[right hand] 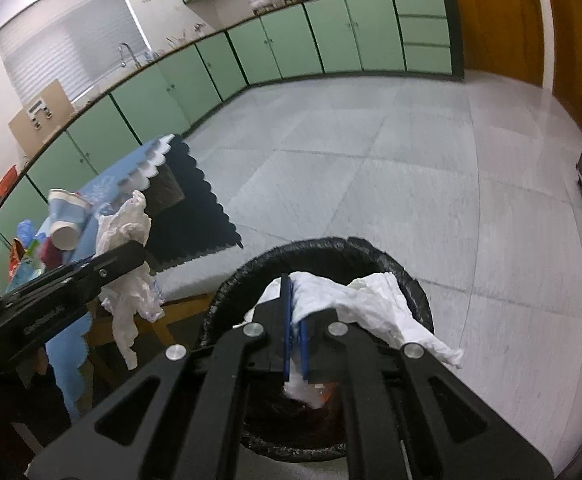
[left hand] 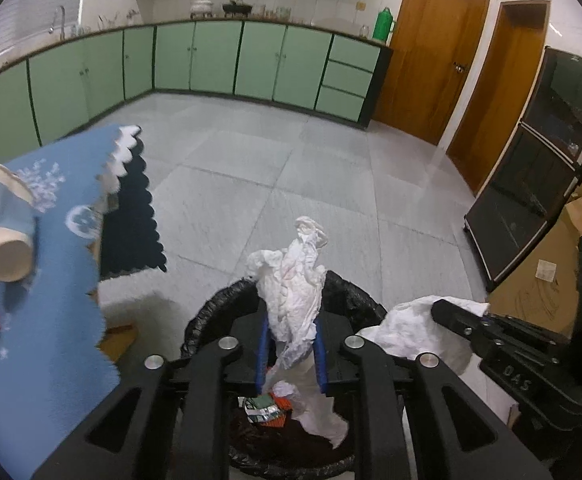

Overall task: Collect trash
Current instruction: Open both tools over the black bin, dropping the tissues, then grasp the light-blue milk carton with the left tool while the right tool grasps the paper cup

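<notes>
Hanging above the black-lined trash bin (left hand: 355,292), two crumpled white tissues are carried, one per gripper. The left gripper (left hand: 291,356) is clenched on its tissue (left hand: 295,292), the blue pads pressing the wad at mid-length; its long axis runs along the fingers, one end standing up past the tips, the other trailing down toward the bin's mouth. Inside the bin, coloured wrappers (left hand: 265,410) are seen directly under that trailing end. The right gripper (right hand: 295,336) is clamped almost shut on the second tissue (right hand: 355,300), which is draped sideways over the right finger and across the bin rim (right hand: 331,245) rather than along the fingers. Both loads are judged to sit over the opening, the left one more squarely; the right one's loose flap lies nearer the rim, so a drop there may catch on the edge. On the bench (left hand: 31,320), under a blue cloth to the left, a paper cup (left hand: 5,224) is left lying on its side, well apart from both grippers, nearer the left hand.
</notes>
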